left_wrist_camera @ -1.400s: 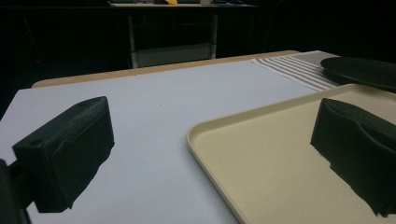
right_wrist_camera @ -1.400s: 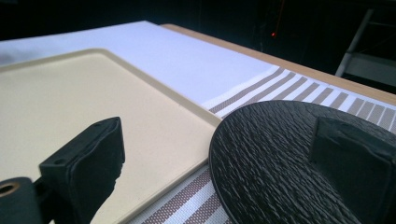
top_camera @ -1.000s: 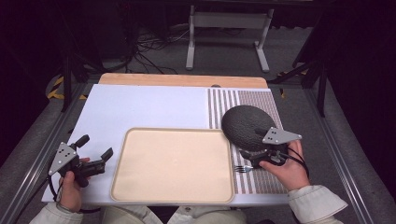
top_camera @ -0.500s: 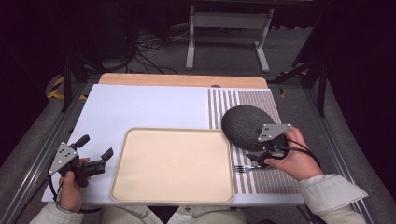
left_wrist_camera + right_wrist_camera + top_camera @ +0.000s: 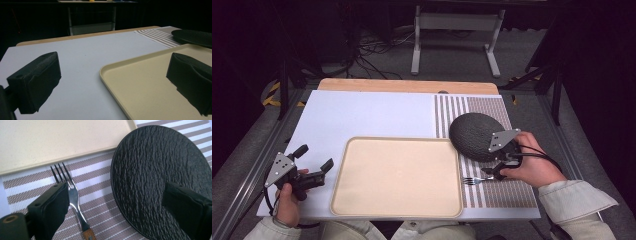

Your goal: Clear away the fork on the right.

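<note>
You're holding the left gripper (image 5: 314,167) over the white mat (image 5: 372,115) at the table's left edge, just beside the beige tray (image 5: 397,177), jaws spread wide with nothing between them. In the left gripper view one jaw is sitting over the white mat and the other over the beige tray's (image 5: 150,82) near corner.

You're keeping the right gripper (image 5: 498,167) low over the striped placemat (image 5: 507,192), at the near edge of the dark textured plate (image 5: 474,135). Its jaws are standing wide apart in the right gripper view, one over the dark textured plate (image 5: 160,170), the other right against the fork (image 5: 72,195). The fork (image 5: 474,180) is lying flat on the striped placemat (image 5: 97,187), between tray and plate, tines pointing at the tray. The jaw is possibly touching the fork; can't tell for sure.
</note>
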`<state>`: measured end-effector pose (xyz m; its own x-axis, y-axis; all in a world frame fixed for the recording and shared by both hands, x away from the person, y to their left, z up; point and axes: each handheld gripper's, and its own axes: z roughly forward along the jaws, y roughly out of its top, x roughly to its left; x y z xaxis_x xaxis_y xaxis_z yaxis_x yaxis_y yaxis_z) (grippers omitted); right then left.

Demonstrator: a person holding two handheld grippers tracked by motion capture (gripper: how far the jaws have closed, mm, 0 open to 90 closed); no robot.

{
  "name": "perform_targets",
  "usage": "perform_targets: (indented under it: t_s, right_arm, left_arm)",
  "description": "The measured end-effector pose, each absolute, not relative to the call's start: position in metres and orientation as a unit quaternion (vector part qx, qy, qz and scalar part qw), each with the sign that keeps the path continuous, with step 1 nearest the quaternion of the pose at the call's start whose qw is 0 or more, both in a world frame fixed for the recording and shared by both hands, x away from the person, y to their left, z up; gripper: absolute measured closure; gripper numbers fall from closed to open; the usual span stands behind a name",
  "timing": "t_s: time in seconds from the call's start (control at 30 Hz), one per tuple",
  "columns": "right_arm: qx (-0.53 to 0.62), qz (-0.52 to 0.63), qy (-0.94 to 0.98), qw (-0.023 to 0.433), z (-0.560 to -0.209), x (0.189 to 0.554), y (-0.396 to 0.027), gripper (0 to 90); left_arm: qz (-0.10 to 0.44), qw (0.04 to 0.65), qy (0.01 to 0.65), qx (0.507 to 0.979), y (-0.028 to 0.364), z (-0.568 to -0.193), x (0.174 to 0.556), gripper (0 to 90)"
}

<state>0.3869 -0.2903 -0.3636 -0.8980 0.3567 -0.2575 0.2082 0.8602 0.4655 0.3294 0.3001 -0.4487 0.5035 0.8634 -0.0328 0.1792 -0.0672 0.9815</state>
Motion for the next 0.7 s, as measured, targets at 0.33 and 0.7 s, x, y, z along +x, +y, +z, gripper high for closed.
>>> perform_targets:
  t_s: [0.33,0.7]
  right_arm:
    - [0.134,0.175,0.964,0.150,-0.3643,0.3897,-0.2861,9.5]
    - [0.130,0.138,0.973,0.131,-0.3656,0.3910,-0.2813,10.5]
  left_arm:
    - [0.306,0.559,0.393,0.663,0.3002,-0.4487,0.3294,0.0]
    - [0.305,0.558,0.393,0.664,0.3005,-0.4485,0.3292,0.0]
